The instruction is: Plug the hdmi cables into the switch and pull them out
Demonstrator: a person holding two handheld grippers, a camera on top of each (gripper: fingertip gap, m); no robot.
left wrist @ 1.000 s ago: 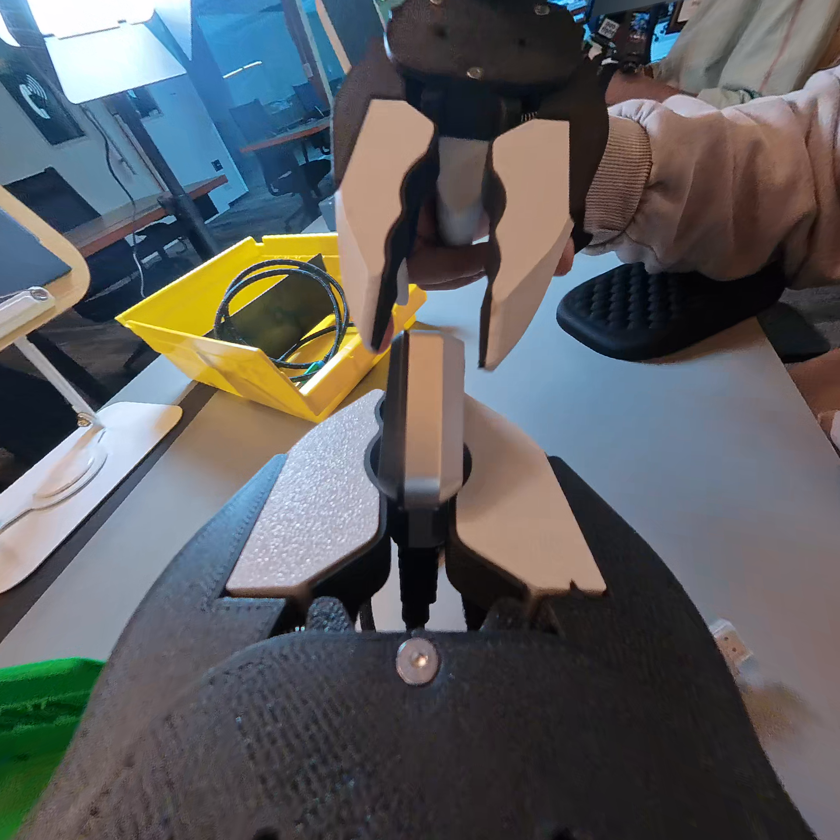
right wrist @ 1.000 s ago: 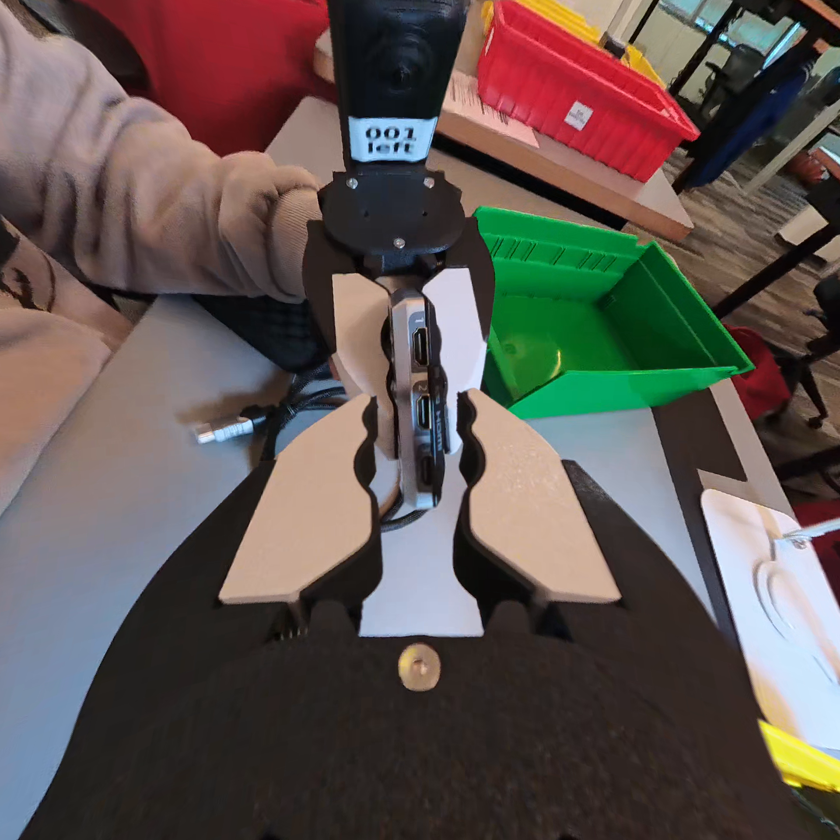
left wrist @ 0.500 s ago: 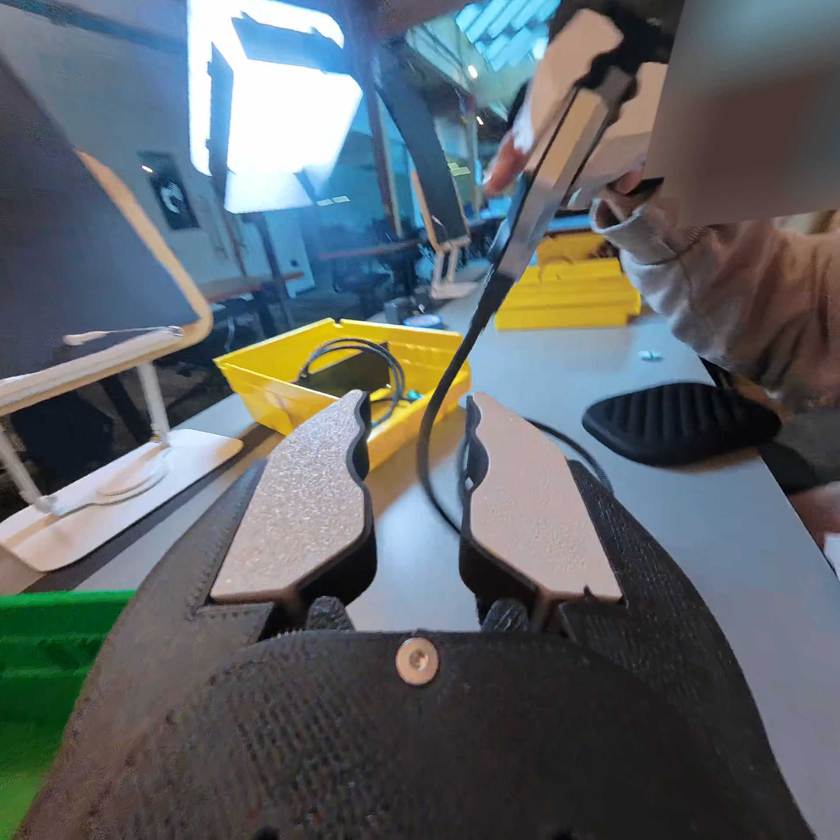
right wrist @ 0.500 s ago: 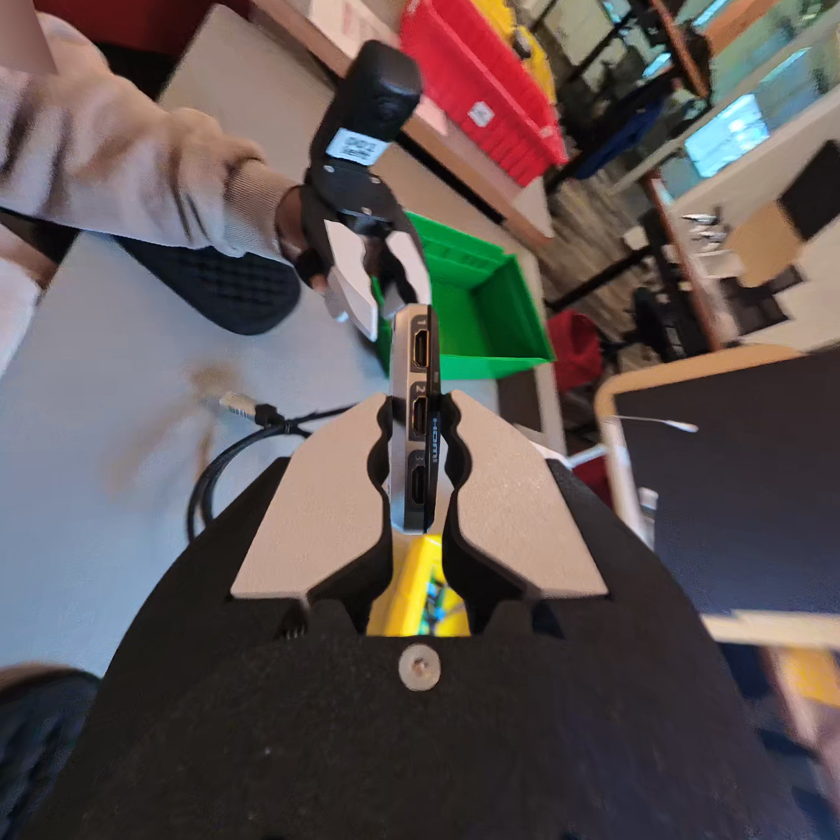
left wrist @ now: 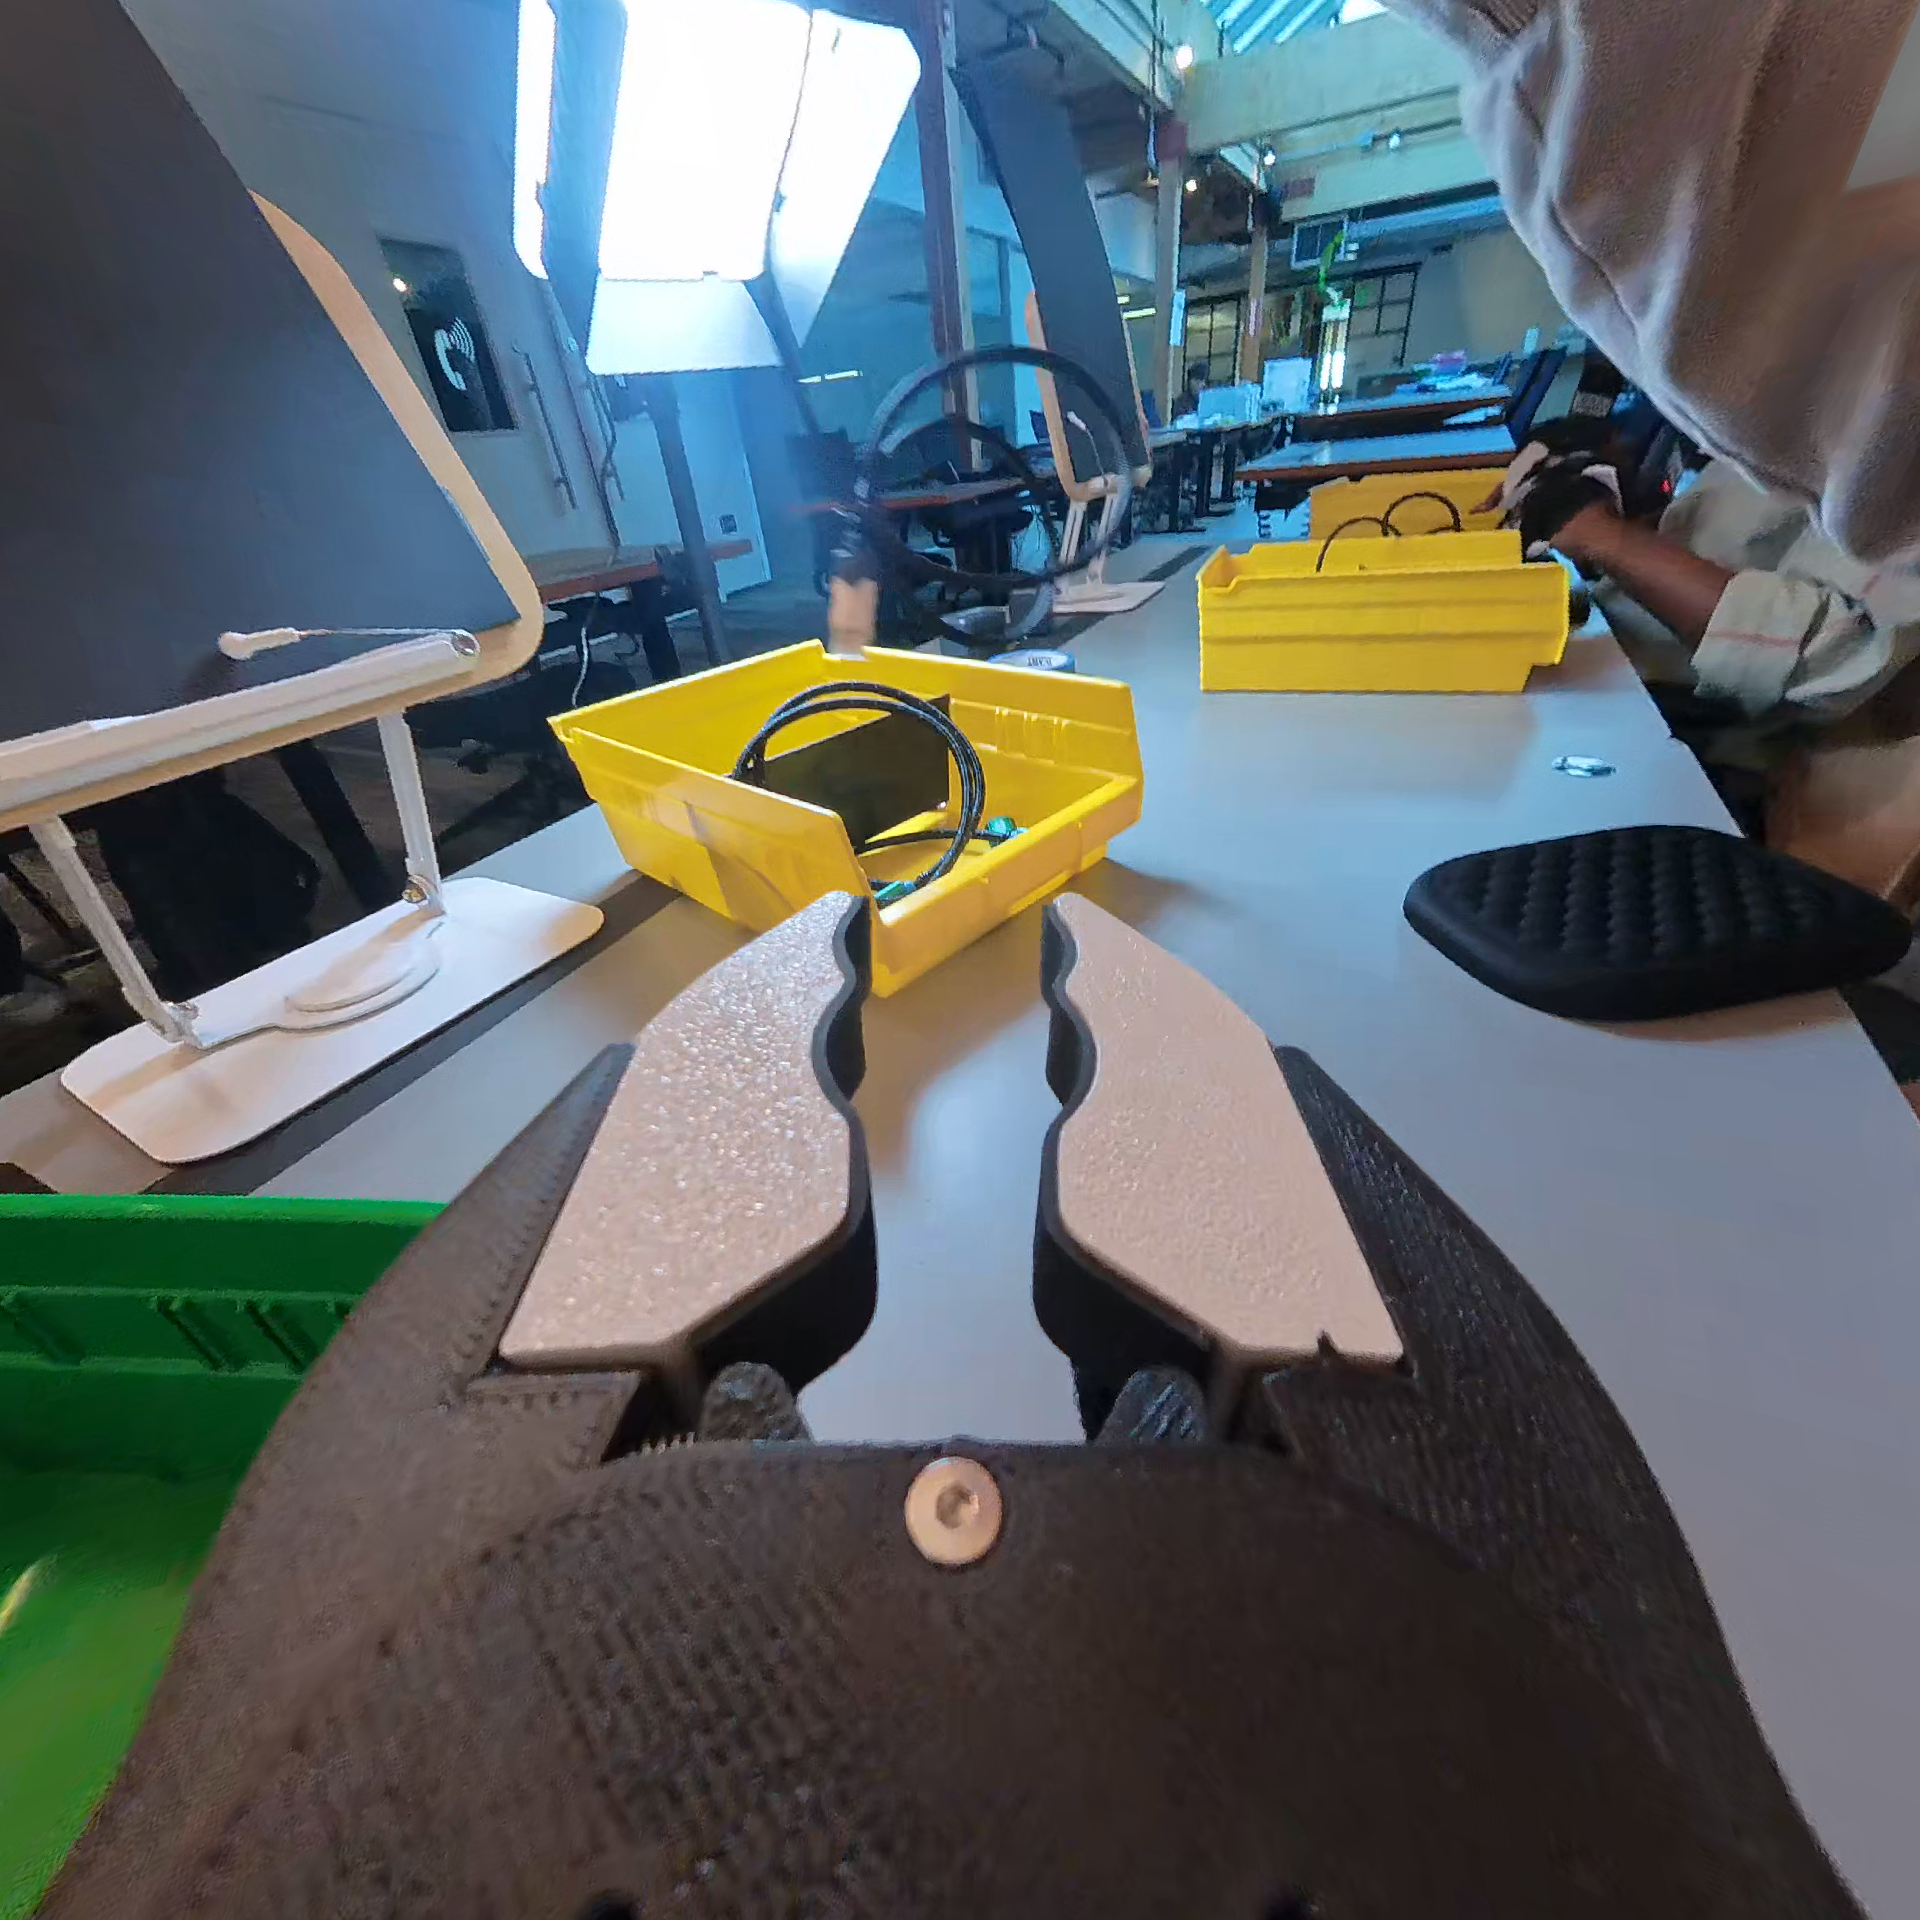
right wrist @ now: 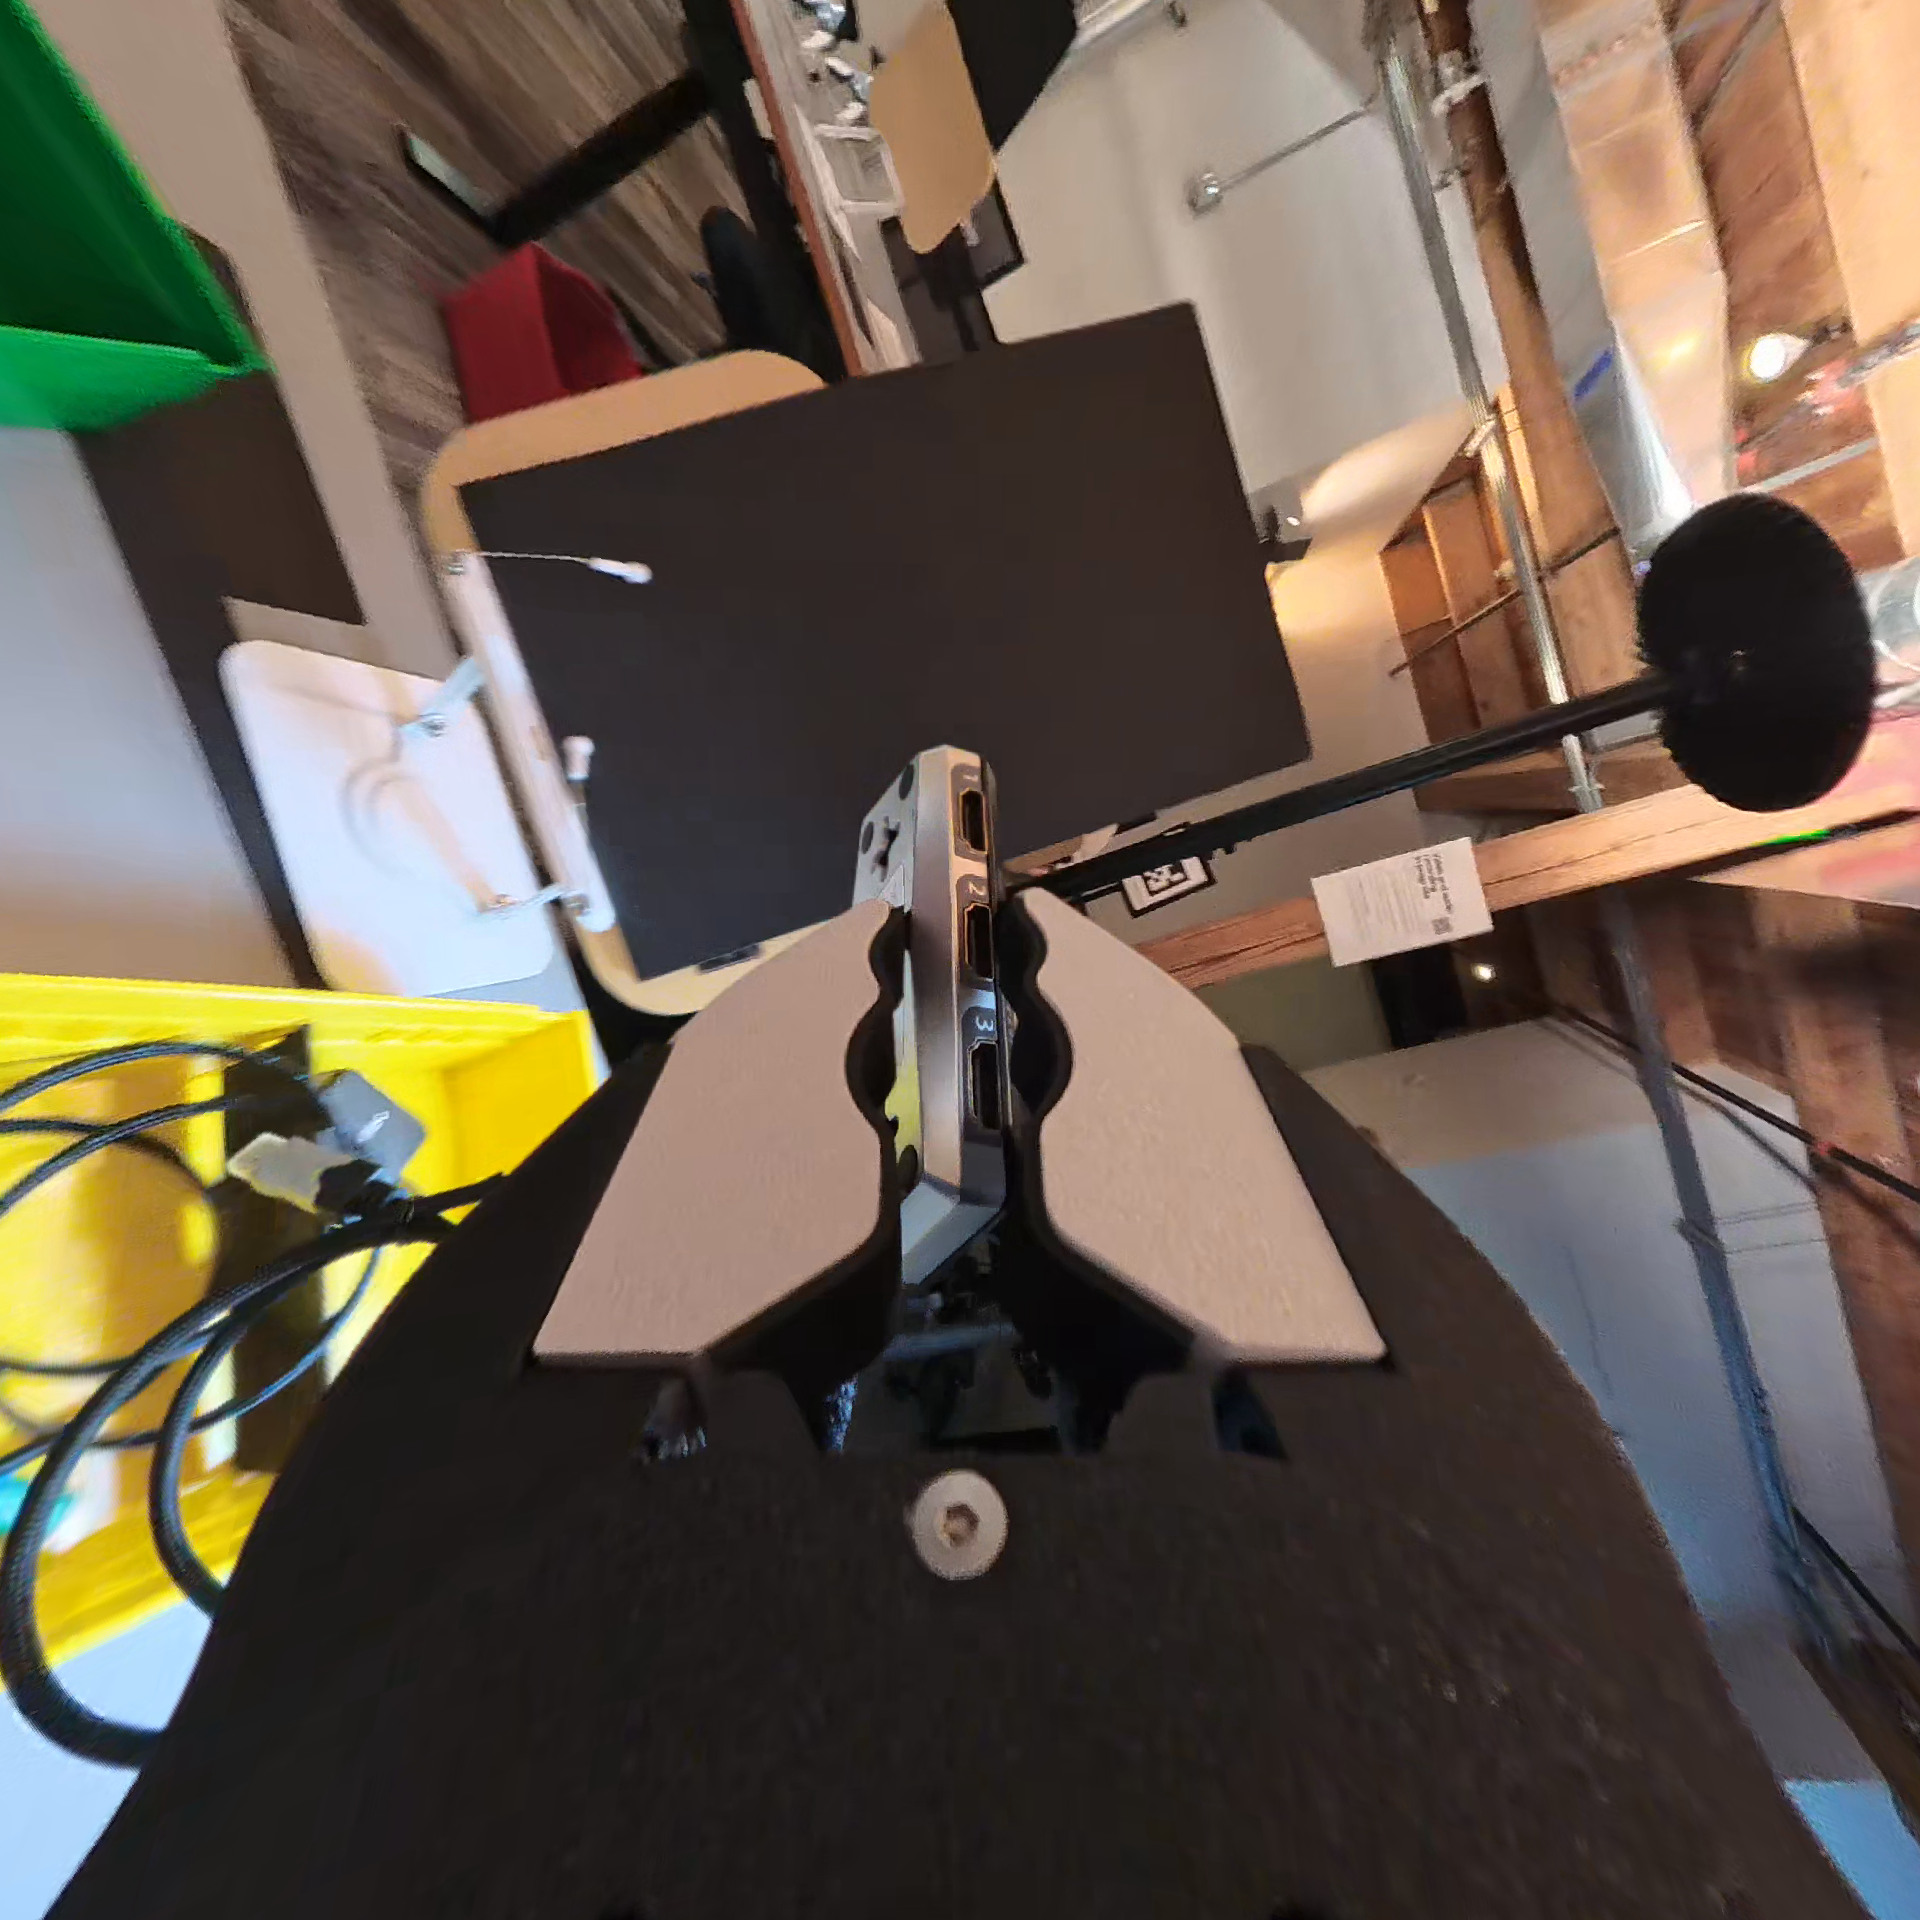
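Note:
My right gripper [right wrist: 954, 914] is shut on the silver HDMI switch [right wrist: 951, 821] and holds it on edge in the air. Its three ports face the camera and all are empty. This view is rolled sideways. Black HDMI cables [right wrist: 156, 1278] with a metal plug [right wrist: 275, 1164] lie coiled in the yellow bin [right wrist: 499, 1049] below left. My left gripper [left wrist: 951, 914] is open and empty, low over the grey table [left wrist: 1455, 1195]. It points at the same yellow bin [left wrist: 1049, 717], with the cables [left wrist: 883, 769] in it. The switch is not in the left wrist view.
A green bin [left wrist: 125, 1351] sits at my lower left and shows in the right wrist view [right wrist: 94, 260]. A dark board on a white stand [left wrist: 312, 977] is to the left. A black padded rest [left wrist: 1652, 920] lies at right. A second yellow bin [left wrist: 1371, 634] and another person's arm are farther back. Left tips to right tips: about 40 cm.
My left gripper let go of the switch and my right gripper took it. The right gripper carried it up and away, rolling over toward the yellow bin. The left gripper now hangs open and empty.

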